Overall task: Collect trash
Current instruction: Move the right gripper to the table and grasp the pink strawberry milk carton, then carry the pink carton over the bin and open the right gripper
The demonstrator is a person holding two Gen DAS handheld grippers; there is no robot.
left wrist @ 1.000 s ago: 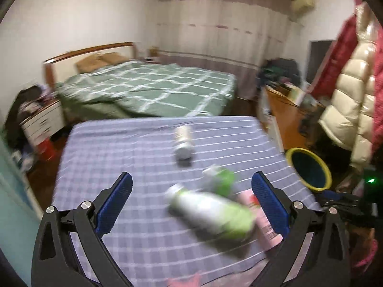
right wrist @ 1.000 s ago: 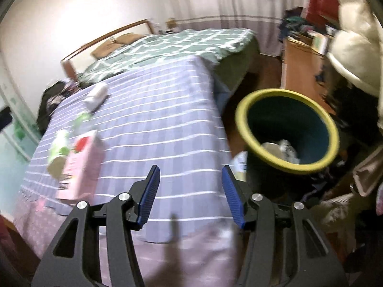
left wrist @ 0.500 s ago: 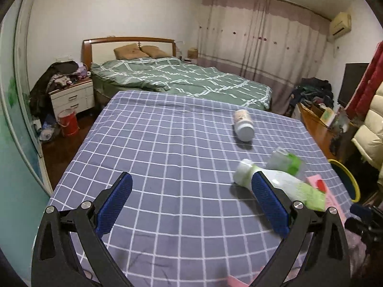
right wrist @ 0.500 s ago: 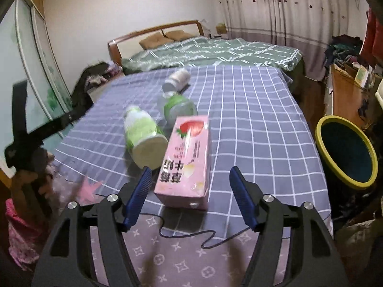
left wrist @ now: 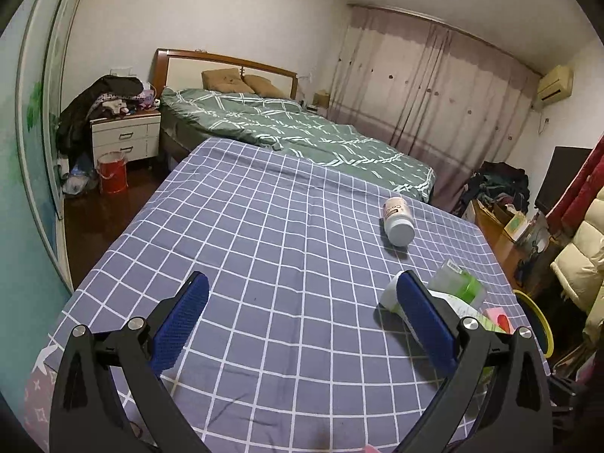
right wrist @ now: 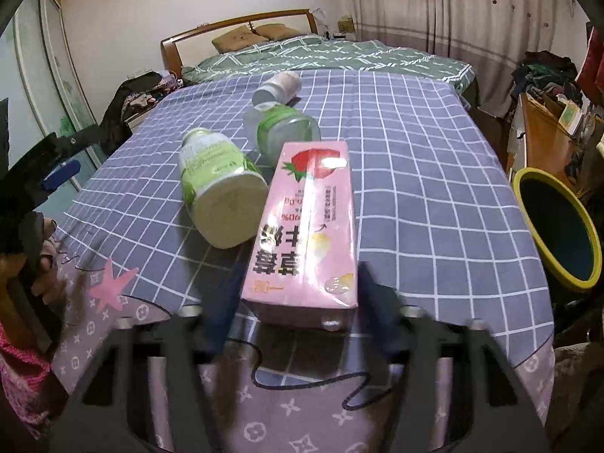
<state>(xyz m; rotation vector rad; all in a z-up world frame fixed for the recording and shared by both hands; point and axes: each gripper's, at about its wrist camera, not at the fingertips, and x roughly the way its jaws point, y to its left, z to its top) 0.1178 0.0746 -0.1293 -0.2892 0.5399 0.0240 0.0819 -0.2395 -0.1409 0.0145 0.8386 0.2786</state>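
Here, right hand-held gripper (right wrist: 300, 294) blurred, astride pink carton (right wrist: 305, 226) — contact unclear.

pink carton (right wrist: 307, 222) printed 草莓牛奶, white bottle (left wrist: 397, 216) lettered "Co"

Black-framed claw (left wrist: 302, 294) (silver screws), blue textured pads (left wrist: 179, 319); right apparently alike.

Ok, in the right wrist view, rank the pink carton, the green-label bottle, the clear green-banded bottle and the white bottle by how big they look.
1. pink carton, nearest the camera, so its lead may be exaggerated
2. green-label bottle
3. clear green-banded bottle
4. white bottle, farthest back, so true size is unsure
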